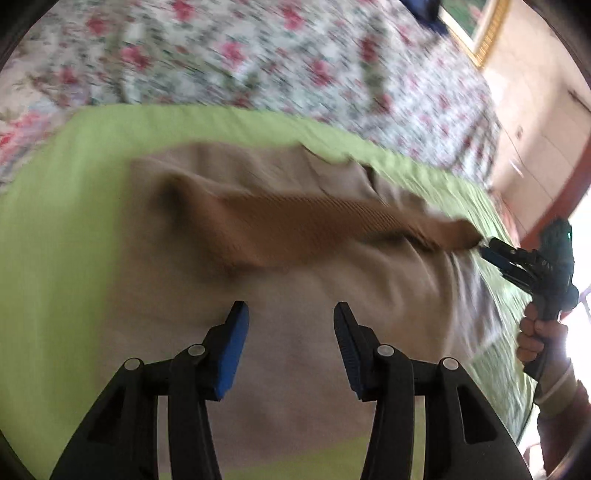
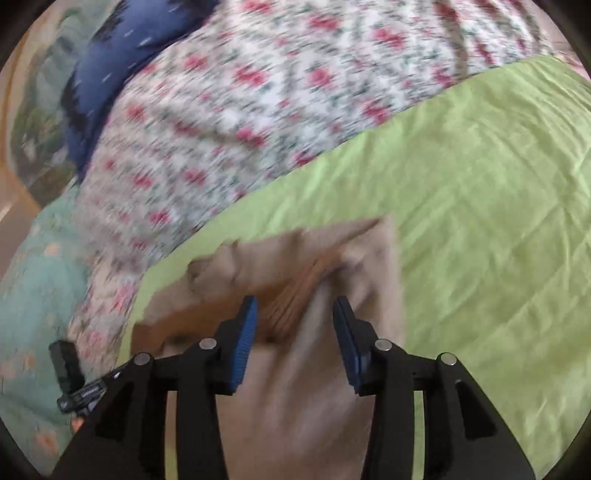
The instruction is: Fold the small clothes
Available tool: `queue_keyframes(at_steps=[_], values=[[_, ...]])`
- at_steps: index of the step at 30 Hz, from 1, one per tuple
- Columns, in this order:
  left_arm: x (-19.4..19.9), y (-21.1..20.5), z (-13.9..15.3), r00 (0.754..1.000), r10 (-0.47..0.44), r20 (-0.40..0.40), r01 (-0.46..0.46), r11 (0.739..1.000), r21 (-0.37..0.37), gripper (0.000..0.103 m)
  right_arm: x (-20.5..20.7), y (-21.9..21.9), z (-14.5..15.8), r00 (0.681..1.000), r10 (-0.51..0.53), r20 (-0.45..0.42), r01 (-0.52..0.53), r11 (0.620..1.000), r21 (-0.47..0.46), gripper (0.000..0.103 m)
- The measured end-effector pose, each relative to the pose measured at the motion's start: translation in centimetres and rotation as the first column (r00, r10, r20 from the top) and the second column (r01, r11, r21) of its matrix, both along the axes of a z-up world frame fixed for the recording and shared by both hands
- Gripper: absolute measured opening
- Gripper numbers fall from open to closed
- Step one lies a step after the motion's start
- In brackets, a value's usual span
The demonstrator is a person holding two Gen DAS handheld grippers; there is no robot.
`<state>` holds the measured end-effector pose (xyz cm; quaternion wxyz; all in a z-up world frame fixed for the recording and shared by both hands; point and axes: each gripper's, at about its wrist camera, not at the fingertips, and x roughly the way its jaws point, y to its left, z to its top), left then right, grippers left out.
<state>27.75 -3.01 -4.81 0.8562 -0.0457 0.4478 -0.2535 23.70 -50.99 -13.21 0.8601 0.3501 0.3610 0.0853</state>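
A beige garment [image 1: 303, 310] with a darker tan ribbed band [image 1: 314, 225] lies spread on a lime-green cloth [image 1: 55, 229]. My left gripper [image 1: 291, 314] is open just above the garment's near part, holding nothing. My right gripper [image 2: 295, 310] is open over the garment [image 2: 295, 387], with the ribbed tan band [image 2: 291, 295] bunched between its blue pads [image 2: 245, 343], which stand apart. In the left wrist view the right gripper [image 1: 487, 247] sits at the band's right end, held by a hand [image 1: 535, 332]. Both views are motion-blurred.
The green cloth [image 2: 480, 221] lies on a floral bedspread [image 1: 240, 55]. A blue pillow [image 2: 122, 55] and a teal quilt [image 2: 33, 295] lie at the left of the right wrist view. A wall with a framed picture [image 1: 480, 29] stands at the right.
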Motion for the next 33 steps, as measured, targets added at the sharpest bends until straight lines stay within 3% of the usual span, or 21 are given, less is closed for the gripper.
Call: queue_keyframes(at_steps=[3, 4, 7, 10, 12, 14, 17, 21, 33], values=[[-0.2, -2.9, -0.6, 0.998, -0.059, -0.007, 0.059, 0.996, 0.063, 0.048, 0.6, 5.1, -0.1, 0.976, 0.216, -0.015, -0.216, 0.974, -0.063, 0.045], [0.1, -3.7, -0.8, 0.998, -0.070, -0.003, 0.070, 0.993, 0.098, 0.048, 1.3, 7.1, -0.2, 0.953, 0.302, -0.032, -0.303, 0.947, -0.108, 0.045], [2.3, -4.4, -0.6, 0.997, -0.078, 0.009, 0.077, 0.988, 0.135, 0.048, 3.9, 9.4, -1.4, 0.921, 0.372, -0.120, -0.389, 0.899, -0.201, 0.045], [6.2, -3.0, -0.1, 1.000, -0.004, 0.026, -0.001, 0.987, 0.161, 0.049, 7.3, 7.4, -2.7, 0.947, 0.272, -0.169, -0.310, 0.914, -0.262, 0.045], [9.1, -1.1, 0.1, 0.995, 0.092, 0.043, -0.099, 0.978, 0.181, 0.049, 9.2, 4.6, -3.0, 0.974, 0.147, -0.173, -0.196, 0.931, -0.308, 0.044], [11.6, 1.4, 0.3, 0.983, 0.180, 0.024, -0.182, 0.975, 0.128, 0.048, 9.9, 2.3, -2.8, 0.988, 0.050, -0.144, -0.092, 0.948, -0.304, 0.044], [12.6, 3.6, 0.8, 0.974, 0.227, 0.003, -0.226, 0.973, 0.049, 0.045, 9.5, -1.0, -2.2, 0.991, -0.097, -0.094, 0.068, 0.961, -0.268, 0.044], [9.8, 4.7, 1.9, 0.962, 0.269, 0.052, -0.272, 0.961, 0.054, 0.053, 6.9, -1.7, -1.7, 0.990, -0.117, -0.085, 0.097, 0.972, -0.214, 0.044], [-6.5, 5.8, 0.4, 0.959, 0.279, -0.047, -0.282, 0.955, -0.094, 0.054, -3.6, 4.8, -0.9, 0.998, -0.015, -0.068, 0.008, 0.995, -0.102, 0.045]])
